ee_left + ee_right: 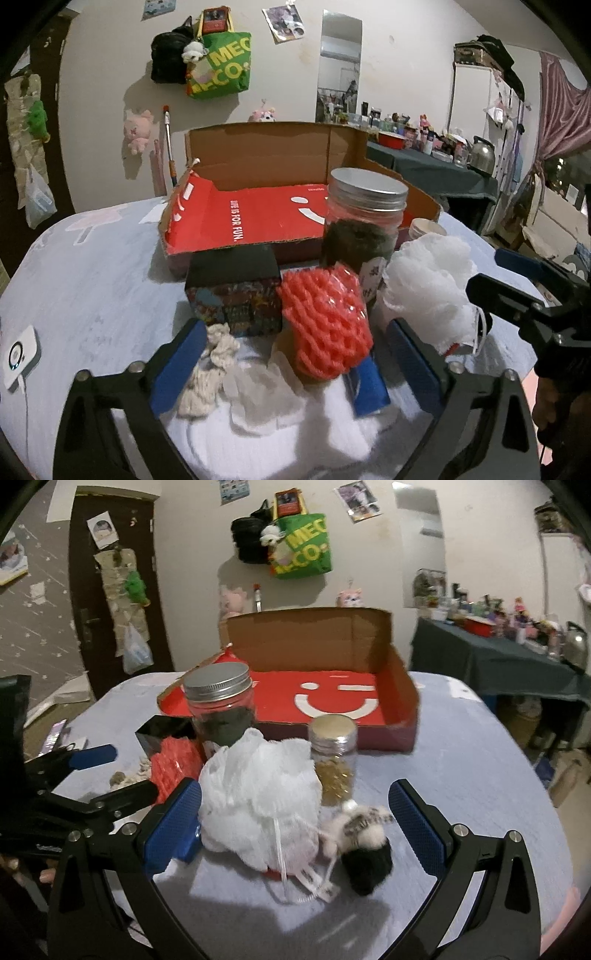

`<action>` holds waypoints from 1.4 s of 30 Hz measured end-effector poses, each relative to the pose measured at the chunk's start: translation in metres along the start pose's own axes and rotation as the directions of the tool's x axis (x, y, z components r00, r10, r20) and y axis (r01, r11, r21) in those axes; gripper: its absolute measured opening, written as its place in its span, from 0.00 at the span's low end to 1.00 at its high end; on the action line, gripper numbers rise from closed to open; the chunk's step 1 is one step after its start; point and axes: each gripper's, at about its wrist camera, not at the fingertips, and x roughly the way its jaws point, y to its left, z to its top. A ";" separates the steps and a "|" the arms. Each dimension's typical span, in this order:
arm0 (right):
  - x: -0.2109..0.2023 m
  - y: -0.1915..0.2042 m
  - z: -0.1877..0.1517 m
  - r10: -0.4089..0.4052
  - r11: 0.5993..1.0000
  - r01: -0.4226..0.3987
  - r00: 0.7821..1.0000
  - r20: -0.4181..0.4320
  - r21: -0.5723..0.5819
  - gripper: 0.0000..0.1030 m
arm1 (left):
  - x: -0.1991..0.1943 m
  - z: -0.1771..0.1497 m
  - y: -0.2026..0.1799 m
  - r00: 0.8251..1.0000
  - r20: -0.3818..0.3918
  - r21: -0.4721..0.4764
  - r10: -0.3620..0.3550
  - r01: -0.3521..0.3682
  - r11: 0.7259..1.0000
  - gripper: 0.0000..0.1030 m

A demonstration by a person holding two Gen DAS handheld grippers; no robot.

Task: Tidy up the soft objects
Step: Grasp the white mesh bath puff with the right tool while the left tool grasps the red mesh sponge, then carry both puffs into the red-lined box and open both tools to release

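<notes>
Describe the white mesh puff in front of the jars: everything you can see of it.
The puff is a white bath pouf of gathered netting, loose and fluffy, resting on the pale blue tablecloth. A white cord loop with tags trails from its underside. It stands before the tall jar and partly hides the short jar. The right gripper stands open around it, pads not pressing.

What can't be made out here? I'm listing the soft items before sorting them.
- Dark stuff in the tall jar: both views, blurred, unidentifiable.
- Blue object: left wrist view, mostly behind the pink mesh bundle.
- Black box: right wrist view, hidden by the tall jar.
- White cloth: left wrist view, blurred.
</notes>
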 end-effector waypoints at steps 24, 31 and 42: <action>0.019 0.002 -0.016 0.313 0.950 -0.314 0.947 -0.075 0.005 0.31 | 0.012 -0.005 -0.006 0.983 -0.086 0.032 -0.162 0.165 0.986 0.32; 0.004 0.002 -0.014 0.302 0.953 -0.302 0.952 -0.037 0.004 0.28 | 0.000 -0.001 -0.003 0.985 -0.068 0.036 -0.156 0.159 0.987 0.26; -0.025 0.003 -0.002 0.273 0.962 -0.273 0.961 0.029 -0.012 0.28 | -0.026 0.006 0.010 0.988 -0.004 0.052 -0.156 0.156 0.986 0.23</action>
